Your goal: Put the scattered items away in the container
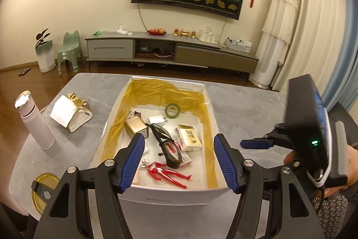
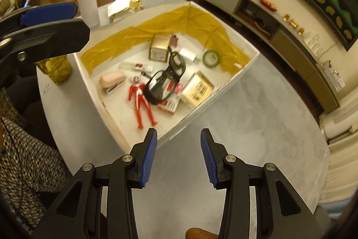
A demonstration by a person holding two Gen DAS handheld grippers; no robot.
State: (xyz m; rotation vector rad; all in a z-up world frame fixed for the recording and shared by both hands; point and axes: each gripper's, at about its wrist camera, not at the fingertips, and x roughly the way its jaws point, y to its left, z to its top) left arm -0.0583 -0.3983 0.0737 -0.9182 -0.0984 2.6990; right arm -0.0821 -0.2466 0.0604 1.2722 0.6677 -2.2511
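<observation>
A white box (image 1: 172, 195) (image 2: 241, 72) lined with yellow film stands on the grey table. Inside lie black glasses (image 1: 166, 145) (image 2: 164, 81), a red figure (image 1: 165, 173) (image 2: 141, 100), a green tape roll (image 1: 172, 109) (image 2: 210, 58), a gold box (image 1: 137, 127) (image 2: 159, 49), a white charger (image 1: 157, 120), a yellow-white carton (image 1: 190, 137) (image 2: 198, 87) and a pink stapler (image 2: 113, 82). My left gripper (image 1: 179, 162) hangs open over the box's near end, holding nothing. My right gripper (image 2: 179, 157) is open and empty over bare table by the box's corner.
On the table left of the box lie a crumpled gold-and-white wrapper (image 1: 70, 111) (image 2: 125, 5), a pink bottle (image 1: 34, 120) (image 2: 88, 3) and a gold lid (image 1: 43, 190). An amber glass (image 2: 57, 69) stands near the left edge. A TV cabinet (image 1: 172, 50) lines the far wall.
</observation>
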